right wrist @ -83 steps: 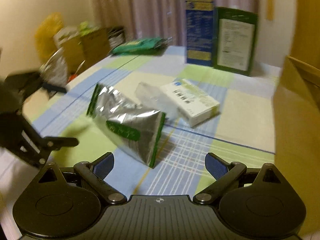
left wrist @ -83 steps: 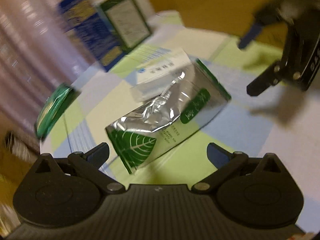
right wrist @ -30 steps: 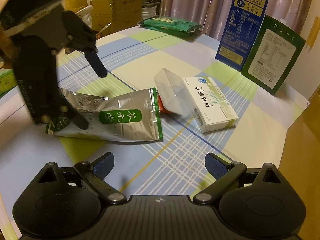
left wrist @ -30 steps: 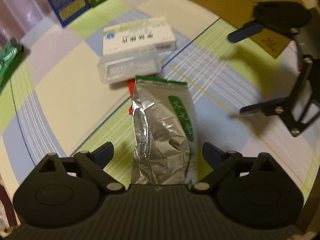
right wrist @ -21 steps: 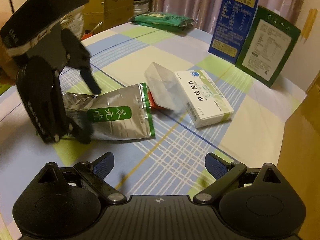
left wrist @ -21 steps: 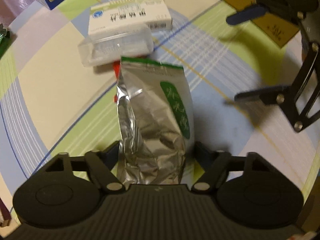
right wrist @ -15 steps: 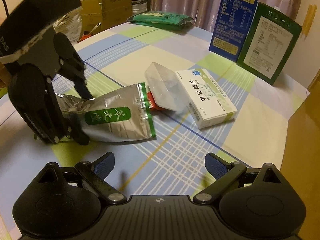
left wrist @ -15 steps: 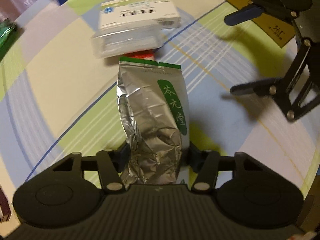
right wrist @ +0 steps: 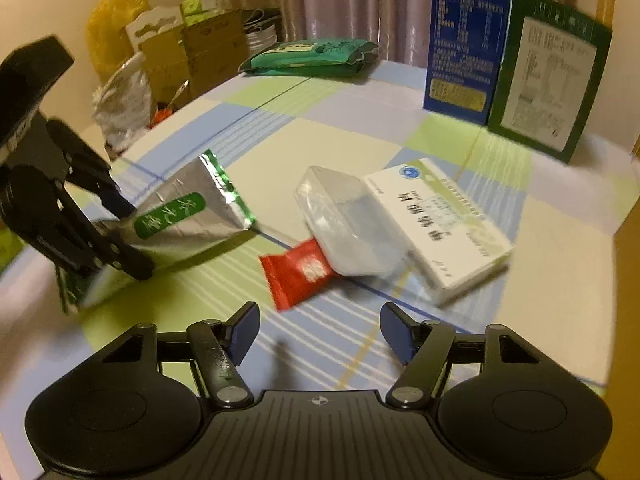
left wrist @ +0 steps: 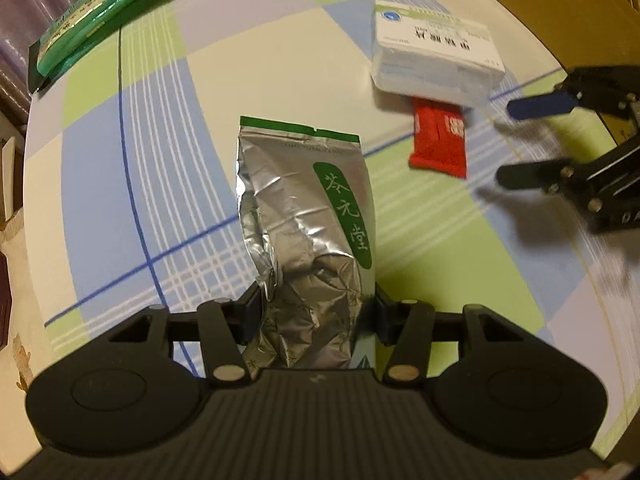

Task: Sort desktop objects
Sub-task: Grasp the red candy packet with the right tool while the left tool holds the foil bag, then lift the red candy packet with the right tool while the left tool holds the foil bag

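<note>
1. The left gripper point(left wrist: 316, 312) comes down steeply on the silver tea pouch point(left wrist: 308, 216), its jaws closing in, both pads already against the crumpled lower end.
2. That pouch's green-edged top rises off the checked tabletop point(left wrist: 100, 184) in the right wrist view, while its bottom corner stays low beside the gripper.
3. The right gripper point(right wrist: 318, 334) hovers just above the cloth, jaws closing with nothing between them; only striped cloth shows in the gap.
4. Just ahead of the right gripper lies a red sachet point(right wrist: 298, 272), one end tucked under a clear plastic box point(right wrist: 344, 224).
5. The clear box leans against a white medicine carton point(right wrist: 440, 224), the two touching along one side.
6. Seen from the left wrist, the red sachet pokes out from beneath the white carton, well apart from the silver pouch.
7. Further back, a green packet point(right wrist: 312, 54) lies flat near the far edge of the tabletop.
8. A tall blue box point(right wrist: 466, 40) and a dark green box point(right wrist: 548, 80) stand upright side by side at the back right.
9. Off the tabletop to the left, cardboard boxes point(right wrist: 200, 52) and a yellow bag point(right wrist: 116, 20) sit by the curtains point(right wrist: 340, 0).
10. A brown cardboard edge point(left wrist: 560, 12) shows along the right side.
</note>
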